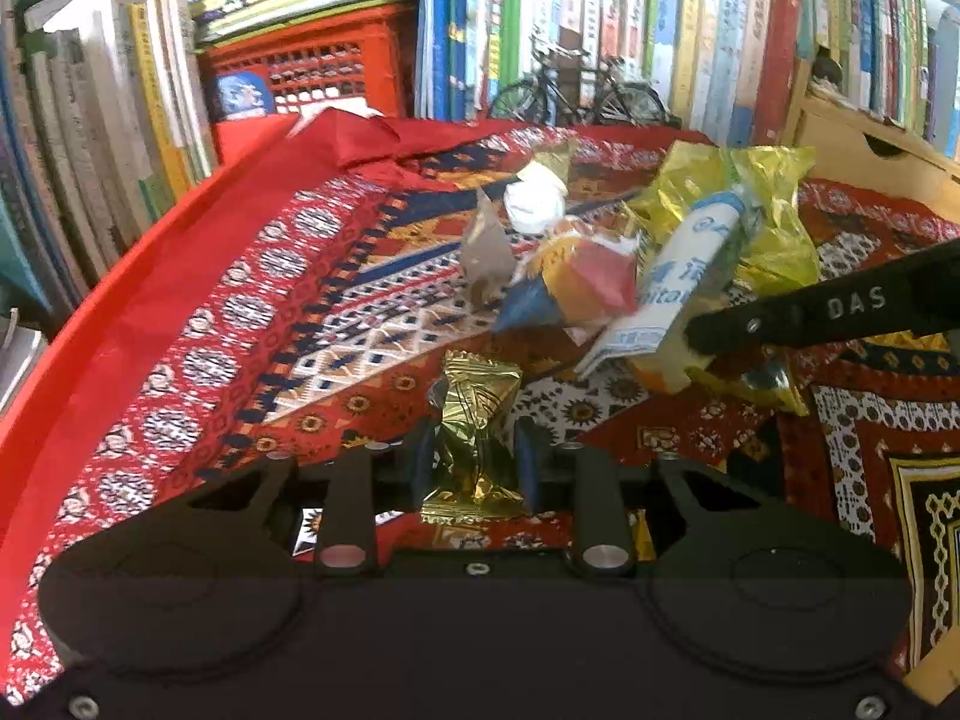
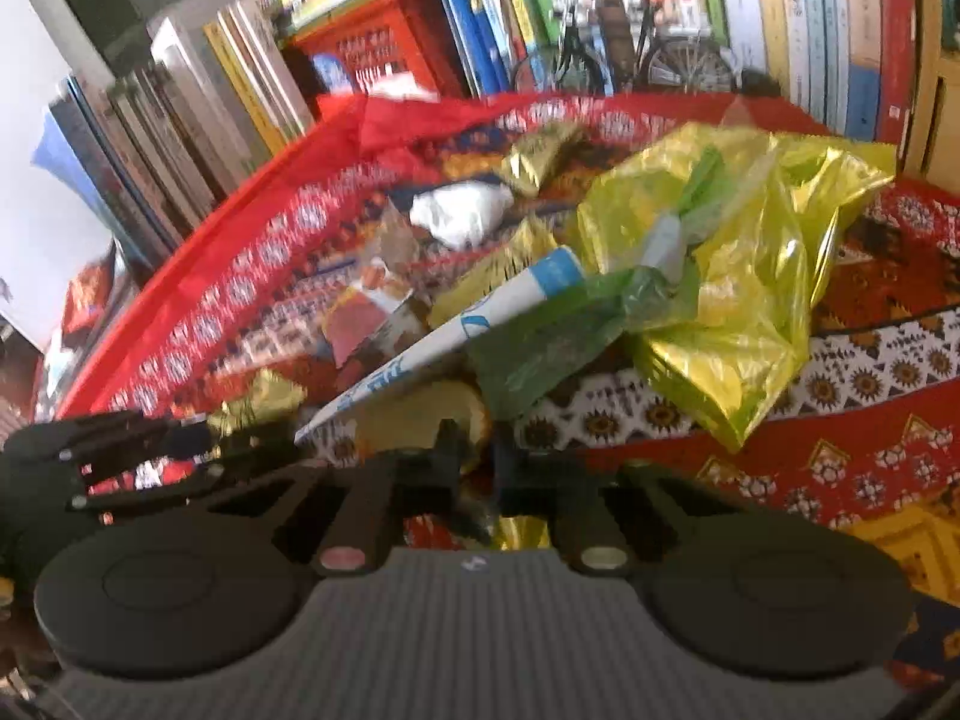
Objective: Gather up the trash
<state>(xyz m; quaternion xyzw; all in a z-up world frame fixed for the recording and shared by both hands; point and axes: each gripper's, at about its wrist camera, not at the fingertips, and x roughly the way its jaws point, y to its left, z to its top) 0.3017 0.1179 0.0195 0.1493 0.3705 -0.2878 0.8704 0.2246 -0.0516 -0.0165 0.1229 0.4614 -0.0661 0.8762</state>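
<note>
1. The left gripper is clamped narrow around the waist of a gold foil candy wrapper, near the front edge of the table; its crimped ends flare out above and below the pads.
2. The right gripper is closed almost completely on the thin edge of a yellow crinkled wrapper, though blur makes the exact pinch hard to read.
3. All this trash looks light, thin and crushable. Foil springs back and slides, so a pinch at a twisted neck or a bunched fold should hold better than a flat face.
4. The rest lies heaped at the middle of the table on the patterned cloth: a white-and-blue tube leaning on a yellow-green plastic bag, a multicoloured packet, a crumpled white paper and another gold wrapper.
5. The tube overlaps the yellow wrapper and bag, so pulling one piece may drag the others.
6. Books, a red crate and a model bicycle line the far edge, well apart from the heap.
</note>
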